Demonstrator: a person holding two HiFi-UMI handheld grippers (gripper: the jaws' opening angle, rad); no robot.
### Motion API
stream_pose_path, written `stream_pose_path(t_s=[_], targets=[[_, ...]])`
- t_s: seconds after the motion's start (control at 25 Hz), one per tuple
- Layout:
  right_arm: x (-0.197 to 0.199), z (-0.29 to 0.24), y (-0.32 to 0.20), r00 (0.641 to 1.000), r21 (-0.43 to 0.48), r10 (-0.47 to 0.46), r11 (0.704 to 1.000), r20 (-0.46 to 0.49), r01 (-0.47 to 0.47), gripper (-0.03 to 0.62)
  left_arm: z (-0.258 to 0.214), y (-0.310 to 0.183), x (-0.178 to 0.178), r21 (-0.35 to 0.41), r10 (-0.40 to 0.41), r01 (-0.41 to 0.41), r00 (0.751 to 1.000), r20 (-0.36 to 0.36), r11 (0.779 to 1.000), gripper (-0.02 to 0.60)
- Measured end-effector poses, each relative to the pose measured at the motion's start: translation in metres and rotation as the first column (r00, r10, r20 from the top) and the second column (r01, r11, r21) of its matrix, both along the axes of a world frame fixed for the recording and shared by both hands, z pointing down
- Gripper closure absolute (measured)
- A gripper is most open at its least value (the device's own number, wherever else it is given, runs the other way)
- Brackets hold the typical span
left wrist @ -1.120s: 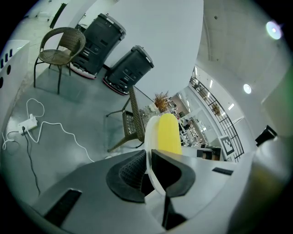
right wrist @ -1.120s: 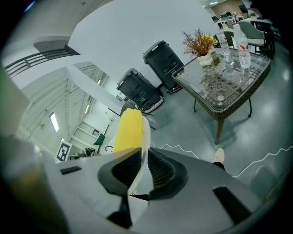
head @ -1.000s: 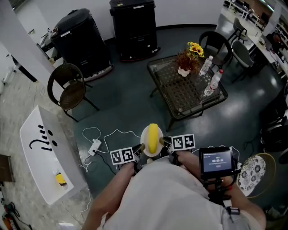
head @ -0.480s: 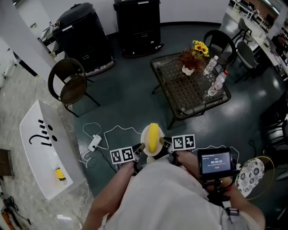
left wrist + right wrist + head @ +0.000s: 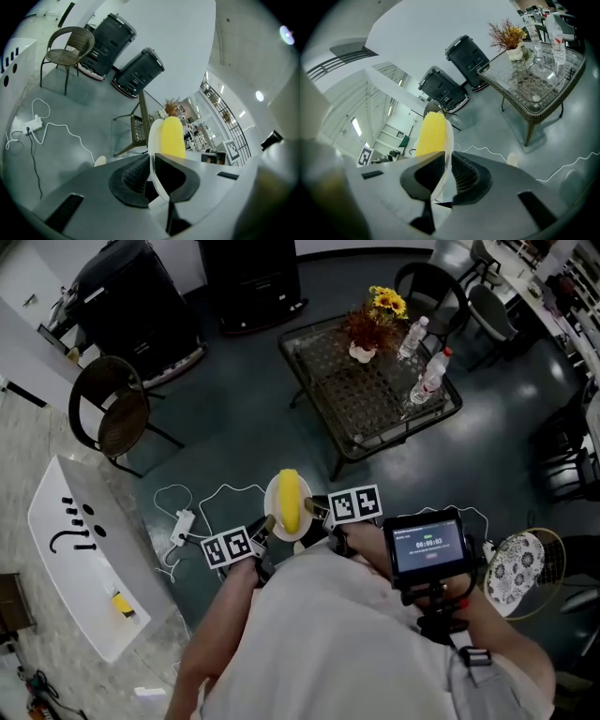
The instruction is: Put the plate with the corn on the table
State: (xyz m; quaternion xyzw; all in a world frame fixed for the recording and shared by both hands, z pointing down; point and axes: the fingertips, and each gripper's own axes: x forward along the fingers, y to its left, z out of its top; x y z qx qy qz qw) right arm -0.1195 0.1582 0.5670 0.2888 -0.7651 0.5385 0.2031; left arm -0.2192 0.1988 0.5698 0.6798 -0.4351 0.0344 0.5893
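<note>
Left claw [image 5: 151, 159]: clenched on one edge of the plate [image 5: 271, 513], the white rim pinched between its two jaws; its marker cube sits at the person's left
Right claw [image 5: 446, 161]: clenched on the opposite edge of the same plate, rim caught between both jaws
Plate: white and round, held in the air between the two claws, just in front of the person's chest, above the floor [image 5: 234, 442] and well apart from the table [image 5: 370, 413]
Corn [image 5: 290, 501]: a yellow cob lying along the middle of the plate
Person: seen from above in a light top, with a small lit screen [image 5: 428, 545] mounted near the right hand
Floor: dark grey-green, with a white cable [image 5: 217, 495] looping across it below the plate and a white power strip [image 5: 178, 525] at the cable's left
Table: glass top on a wicker frame, ahead and to the right
On the table: a pot of sunflowers [image 5: 367, 326] at the far edge, and two clear bottles [image 5: 429, 377] near the right side
Chair [image 5: 110, 414]: dark, round-backed, ahead to the left
</note>
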Motion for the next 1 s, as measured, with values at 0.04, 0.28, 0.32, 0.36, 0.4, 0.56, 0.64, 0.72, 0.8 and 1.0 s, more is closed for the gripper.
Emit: stream_pose_path(t_s=[0.04, 0.28, 0.32, 0.36, 0.4, 0.56, 0.64, 0.72, 0.8, 1.0], targets=[[0.000, 0.001, 0.000, 1.000, 0.002, 0.001, 1.000, 0.003, -0.001, 0.542, 0.001, 0.000, 0.000, 0.000, 0.000, 0.000, 1.000, 0.002, 1.000, 0.540], [-0.001, 0.008, -0.007, 1.000, 0.013, 0.001, 1.000, 0.017, -0.001, 0.542, 0.008, -0.007, -0.001, 0.006, 0.000, 0.000, 1.000, 0.013, 1.000, 0.540], [-0.001, 0.009, -0.008, 1.000, 0.014, 0.001, 1.000, 0.020, -0.001, 0.542, 0.008, -0.008, -0.001, 0.006, 0.001, -0.001, 1.000, 0.016, 1.000, 0.540], [-0.001, 0.010, -0.008, 1.000, 0.014, 0.002, 1.000, 0.023, -0.003, 0.542, 0.010, -0.008, 0.000, 0.007, 0.003, -0.003, 1.000, 0.018, 1.000, 0.540], [0.000, 0.012, -0.006, 1.000, 0.014, 0.004, 1.000, 0.025, -0.004, 0.542, 0.012, -0.007, 0.000, 0.006, 0.004, -0.005, 1.000, 0.020, 1.000, 0.540], [0.000, 0.016, -0.012, 1.000, 0.008, 0.008, 1.000, 0.022, -0.008, 0.542, 0.016, -0.011, 0.002, -0.009, 0.006, -0.006, 1.000, 0.015, 1.000, 0.540], [-0.001, 0.015, -0.038, 1.000, -0.001, 0.012, 1.000, 0.020, -0.012, 0.542, 0.016, -0.036, 0.000, -0.023, 0.011, -0.011, 1.000, 0.011, 1.000, 0.540], [-0.001, 0.017, -0.066, 1.000, -0.014, 0.021, 1.000, 0.023, -0.021, 0.542, 0.017, -0.066, -0.002, -0.034, 0.022, -0.022, 1.000, 0.016, 0.999, 0.540], [-0.001, 0.021, -0.084, 0.999, -0.025, 0.034, 0.999, 0.026, -0.034, 0.542, 0.020, -0.085, -0.002, -0.040, 0.037, -0.037, 0.999, 0.019, 0.999, 0.540], [0.001, 0.025, -0.120, 0.997, -0.031, 0.067, 0.997, 0.031, -0.066, 0.542, 0.022, -0.125, -0.001, -0.042, 0.066, -0.065, 0.998, 0.025, 0.997, 0.540]])
